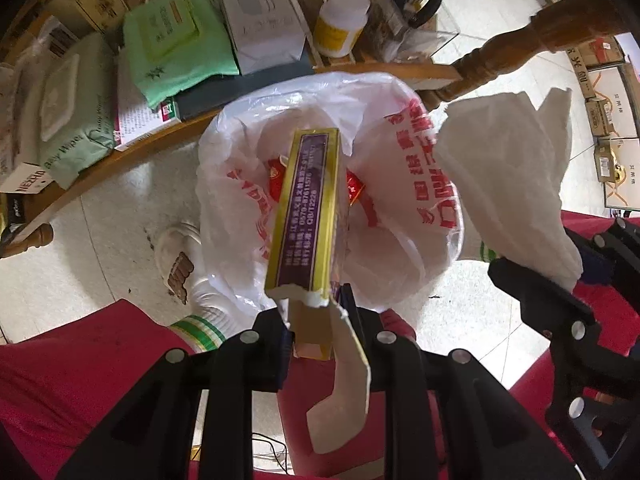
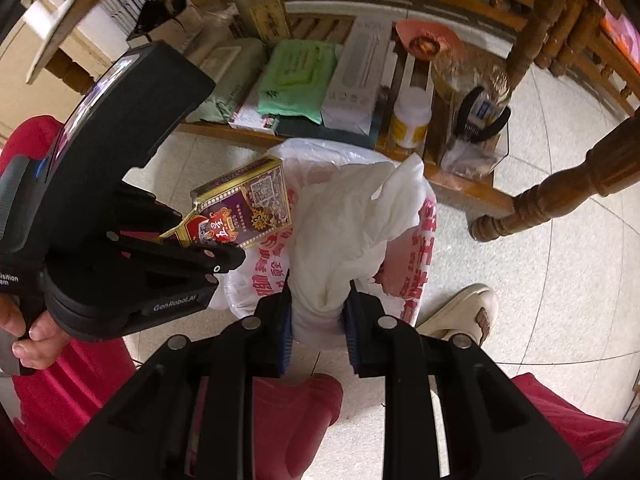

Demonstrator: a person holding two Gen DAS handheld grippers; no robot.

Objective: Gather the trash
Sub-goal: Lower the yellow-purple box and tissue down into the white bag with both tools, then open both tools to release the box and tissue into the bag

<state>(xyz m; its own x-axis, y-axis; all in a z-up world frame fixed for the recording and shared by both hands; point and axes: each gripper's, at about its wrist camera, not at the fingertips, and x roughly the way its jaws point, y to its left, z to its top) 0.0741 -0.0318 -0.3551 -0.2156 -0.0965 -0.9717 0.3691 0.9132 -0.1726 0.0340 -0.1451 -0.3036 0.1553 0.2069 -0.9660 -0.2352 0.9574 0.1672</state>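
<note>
My left gripper (image 1: pixel 316 312) is shut on a gold and purple carton (image 1: pixel 306 216), torn open at its near end, and holds it over the mouth of a white plastic bag (image 1: pixel 412 196) with red print that stands on the floor. My right gripper (image 2: pixel 318 308) is shut on a crumpled white tissue (image 2: pixel 360 220) above the same bag (image 2: pixel 412 264). In the left wrist view the tissue (image 1: pixel 508 168) hangs at the right in the right gripper (image 1: pixel 560 284). In the right wrist view the carton (image 2: pixel 244 212) sits at the left in the left gripper (image 2: pixel 208 248).
A low wooden shelf (image 1: pixel 132 148) behind the bag holds wipes packs (image 1: pixel 176 44), boxes and a yellow jar (image 1: pixel 340 20). A turned wooden table leg (image 2: pixel 560 196) stands at the right. The person's red trouser legs (image 1: pixel 80 360) and white shoes (image 2: pixel 460 312) flank the bag on the tiled floor.
</note>
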